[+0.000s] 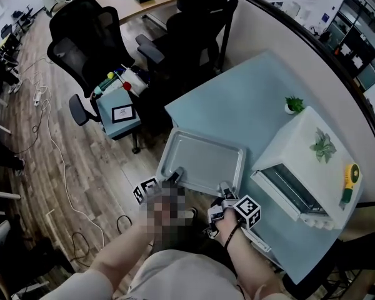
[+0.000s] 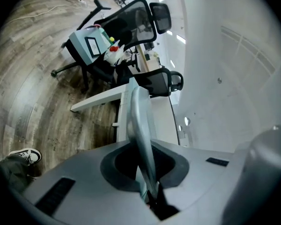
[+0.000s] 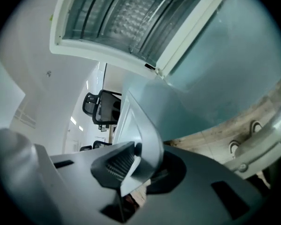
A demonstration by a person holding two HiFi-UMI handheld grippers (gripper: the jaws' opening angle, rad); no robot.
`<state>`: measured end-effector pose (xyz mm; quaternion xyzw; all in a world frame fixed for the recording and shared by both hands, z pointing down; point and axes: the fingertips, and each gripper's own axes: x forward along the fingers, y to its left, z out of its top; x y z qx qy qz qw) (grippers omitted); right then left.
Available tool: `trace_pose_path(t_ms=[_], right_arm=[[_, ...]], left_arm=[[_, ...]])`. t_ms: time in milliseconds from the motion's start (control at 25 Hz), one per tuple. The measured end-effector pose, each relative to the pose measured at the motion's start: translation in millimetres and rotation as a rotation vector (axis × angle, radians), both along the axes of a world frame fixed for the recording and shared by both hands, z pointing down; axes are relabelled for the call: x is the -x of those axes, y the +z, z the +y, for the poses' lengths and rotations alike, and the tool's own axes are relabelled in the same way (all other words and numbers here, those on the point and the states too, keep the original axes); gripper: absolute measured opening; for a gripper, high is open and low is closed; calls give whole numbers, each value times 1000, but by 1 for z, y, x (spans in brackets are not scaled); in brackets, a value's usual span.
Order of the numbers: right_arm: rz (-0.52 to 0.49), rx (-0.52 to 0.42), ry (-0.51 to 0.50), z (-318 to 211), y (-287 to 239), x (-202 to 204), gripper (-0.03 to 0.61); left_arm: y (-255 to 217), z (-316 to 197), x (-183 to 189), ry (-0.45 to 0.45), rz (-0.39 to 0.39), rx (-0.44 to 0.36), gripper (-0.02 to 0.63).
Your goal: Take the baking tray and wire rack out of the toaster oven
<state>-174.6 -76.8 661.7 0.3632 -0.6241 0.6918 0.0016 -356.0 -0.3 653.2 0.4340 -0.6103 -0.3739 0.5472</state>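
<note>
Head view: a silver baking tray (image 1: 203, 161) sits over the near left corner of a pale blue table (image 1: 237, 99), its near edge past the table's rim; whether it rests on the surface cannot be told. The left gripper (image 1: 175, 177) and right gripper (image 1: 225, 189) each have hold of that near edge. To the right stands a white toaster oven (image 1: 315, 149) with its door folded down, and a small potted plant (image 1: 293, 105) is behind it. Black office chairs (image 1: 81, 30) stand beyond the table.

Left gripper view: the left gripper (image 2: 147, 184) has its jaws pressed tight together on the baking tray (image 2: 139, 125), seen edge-on (a thin grey blade running away from the camera). Wooden floor (image 2: 33, 78) lies below.

Right gripper view: the right gripper (image 3: 136, 163) has its jaws narrowly parted around the curled lip of the baking tray (image 3: 145, 130), with a ridged pad (image 3: 114, 165) against it. The toaster oven's glass door (image 3: 131, 22) fills the top.
</note>
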Motion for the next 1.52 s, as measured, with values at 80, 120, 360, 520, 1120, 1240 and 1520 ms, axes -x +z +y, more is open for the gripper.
trace_pose_path(t_ms=[80,120,360,520,1120,1240,1520], right_arm=[[4,21,12,-6,8,5,77],[3,30,18,-8,11,8,80],[-6,47,-9,-18,24,29,81],[-4,99,-24,-23,34,42,141],[21,70,-180,-38,19,62,267],[12,73,-149,-45,20,58,268],[7,84,-124,-49,21,52,267]], left_arm=[[5,-7,7,-17,4,13,25],[7,-10,10,-22,3,21,25],[17,-28,31,-72,21,29,18],[25,-44,44,-94,28,37,15],[59,-104,81,-149,12,91,23],[68,-117,81,-134,11,114,44],[77,-121,79,-107,-1,147,119]])
